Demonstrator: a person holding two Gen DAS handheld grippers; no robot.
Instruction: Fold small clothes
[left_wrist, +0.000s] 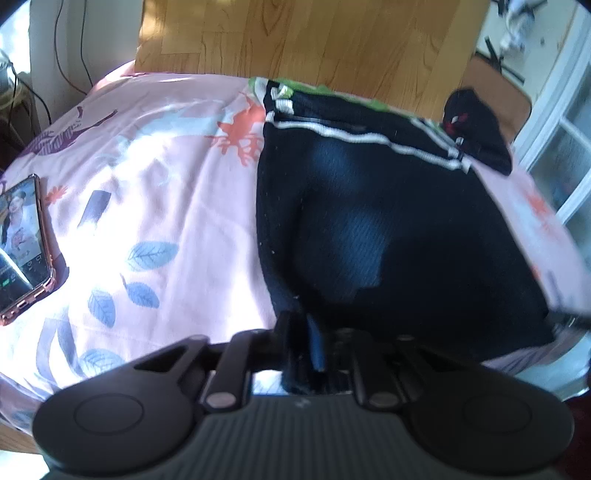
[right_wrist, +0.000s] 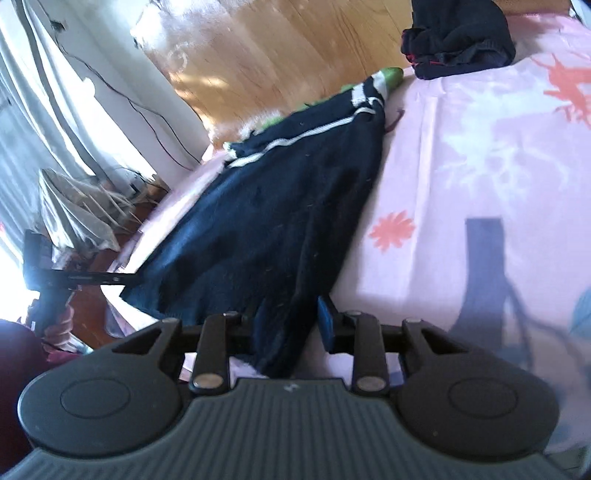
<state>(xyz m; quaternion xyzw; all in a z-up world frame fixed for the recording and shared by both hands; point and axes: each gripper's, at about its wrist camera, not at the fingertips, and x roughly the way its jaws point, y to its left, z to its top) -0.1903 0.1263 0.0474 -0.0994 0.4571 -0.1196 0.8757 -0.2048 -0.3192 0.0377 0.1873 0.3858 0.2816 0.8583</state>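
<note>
Nearest to you, your left gripper (left_wrist: 303, 343) is clamped fully shut on the near hem of the navy knit garment (left_wrist: 369, 221), a corner of the dark cloth bunched between its fingers. Your right gripper (right_wrist: 291, 332) is closed on another fold of the same garment, the fabric pinched between the pads and hanging down behind them. In the right wrist view the other tool's tip shows at the garment's left corner, so you hold both near corners.

The garment lies spread on the bed, its body running away from you to a far end trimmed with white stripes (left_wrist: 369, 138) and a bit of green (left_wrist: 295, 83) peeking out beyond it at the mattress edge. By the look of it, no fold has been made on this piece yet; you seem to be at the start, gripping the near edge, probably to carry it toward the striped end. A second dark piece with red stitching (right_wrist: 458, 40) sits bundled near the far corner of the bed, not neatly folded, so it likely also remains to be done.

The surface is a pink bedsheet (left_wrist: 166, 184) printed with blue leaves and orange flowers, soft and slightly rumpled. A phone in a pink case (left_wrist: 22, 240) lies on it well to the left, screen lit. Beyond the bed there is a wooden plank floor (left_wrist: 295, 37), with a thin cable (right_wrist: 147, 110) trailing along a white wall in bright sun.
</note>
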